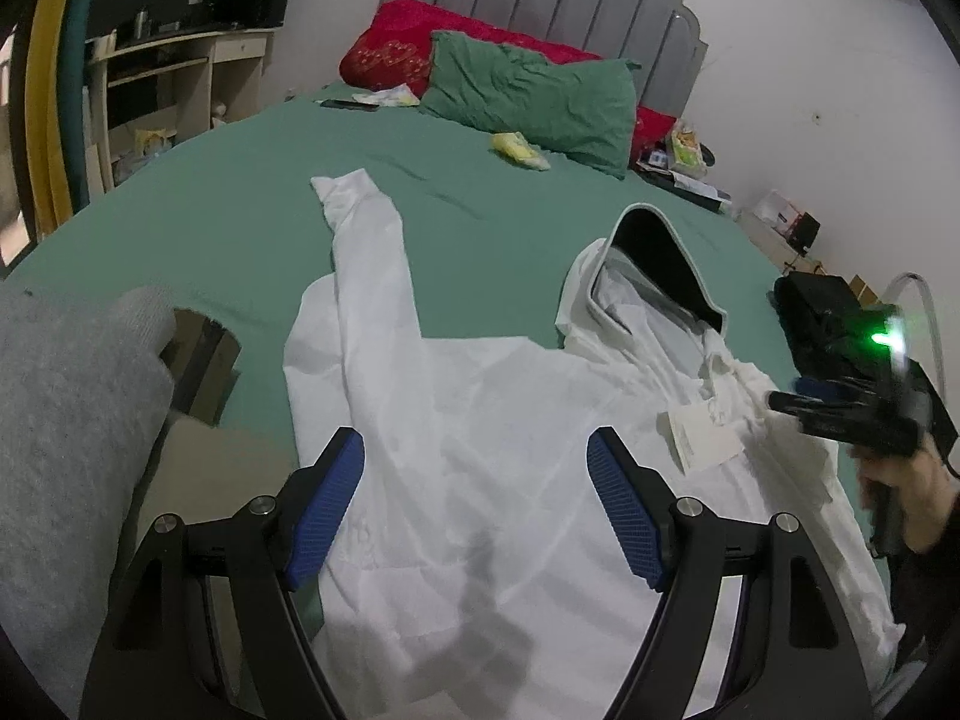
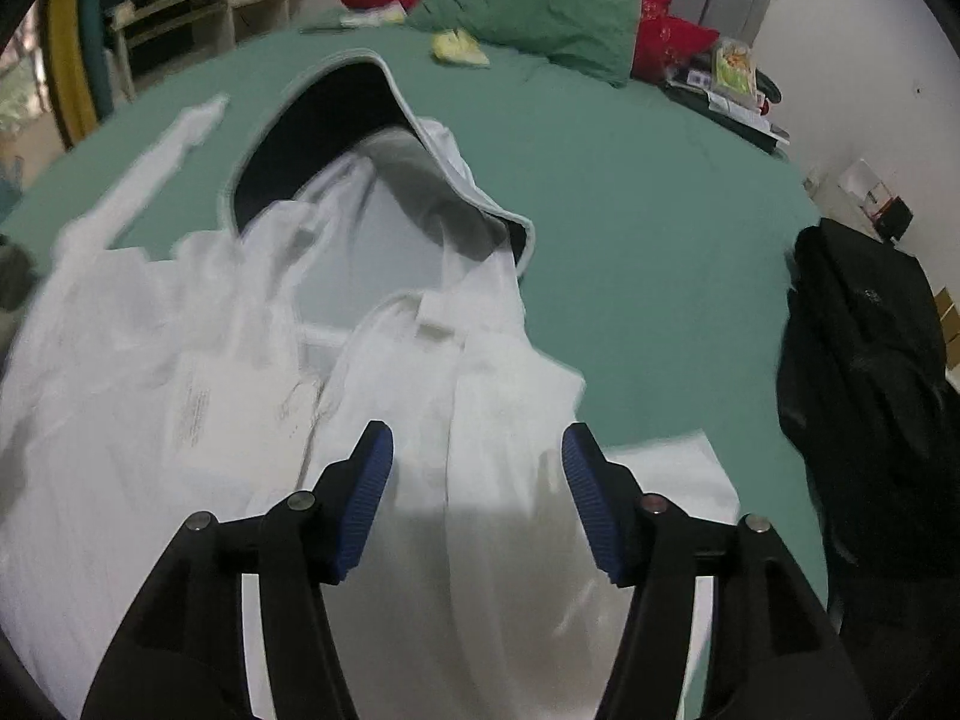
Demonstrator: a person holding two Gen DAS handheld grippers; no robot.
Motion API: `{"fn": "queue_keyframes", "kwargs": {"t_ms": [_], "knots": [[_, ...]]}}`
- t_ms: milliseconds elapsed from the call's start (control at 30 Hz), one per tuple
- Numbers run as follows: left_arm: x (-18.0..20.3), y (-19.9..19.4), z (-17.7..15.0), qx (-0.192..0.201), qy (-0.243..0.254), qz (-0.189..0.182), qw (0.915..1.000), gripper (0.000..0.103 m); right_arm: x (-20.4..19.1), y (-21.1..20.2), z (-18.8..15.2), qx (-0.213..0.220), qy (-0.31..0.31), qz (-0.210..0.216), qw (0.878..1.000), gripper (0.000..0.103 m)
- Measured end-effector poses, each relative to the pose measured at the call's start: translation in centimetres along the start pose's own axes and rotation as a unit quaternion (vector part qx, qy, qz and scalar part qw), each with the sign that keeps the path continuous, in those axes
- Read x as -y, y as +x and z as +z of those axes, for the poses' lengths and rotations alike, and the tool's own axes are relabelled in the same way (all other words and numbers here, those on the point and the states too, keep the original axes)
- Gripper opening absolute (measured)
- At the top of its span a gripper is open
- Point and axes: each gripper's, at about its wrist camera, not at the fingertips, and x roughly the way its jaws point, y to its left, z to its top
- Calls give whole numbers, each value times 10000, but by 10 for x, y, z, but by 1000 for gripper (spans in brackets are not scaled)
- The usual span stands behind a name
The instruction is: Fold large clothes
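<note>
A large white hooded garment lies spread on the green bed sheet, one sleeve stretched toward the far left. Its hood, dark inside, lies at the far right, with a white label below it. My left gripper hovers open over the garment's body, nothing between its blue pads. My right gripper is open above the cloth just below the hood, holding nothing. In the left wrist view it appears at the right edge, held by a hand.
A green pillow and a red pillow lie at the headboard, with small yellow items nearby. Clutter sits at the bed's far right. A black bag stands right of the bed. Grey fuzzy cloth and cardboard are at left.
</note>
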Motion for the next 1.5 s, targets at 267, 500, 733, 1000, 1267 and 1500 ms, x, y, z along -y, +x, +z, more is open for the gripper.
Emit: {"fn": "queue_keyframes", "kwargs": {"t_ms": [267,500,733,1000,1267,1500], "knots": [[-12,-7,15,59,-75,-40,9999,80,-8,-21,24,578,-73,-237,9980,3],[-29,-34,21,426,-192,176,9988,80,-86,-106,42,1853,-1066,1072,9710,4],[-53,-52,27,600,-316,365,9970,80,-159,-54,3,642,-1293,1682,9751,75],[-107,-76,46,921,-1019,517,9892,80,-195,-67,79,1209,-902,1946,9692,84],[-158,-72,46,799,-2083,873,9709,80,-302,49,167,368,-696,2187,9726,52],[-151,-63,46,686,-1979,887,9738,80,-306,53,169,406,-866,1932,9765,2]]}}
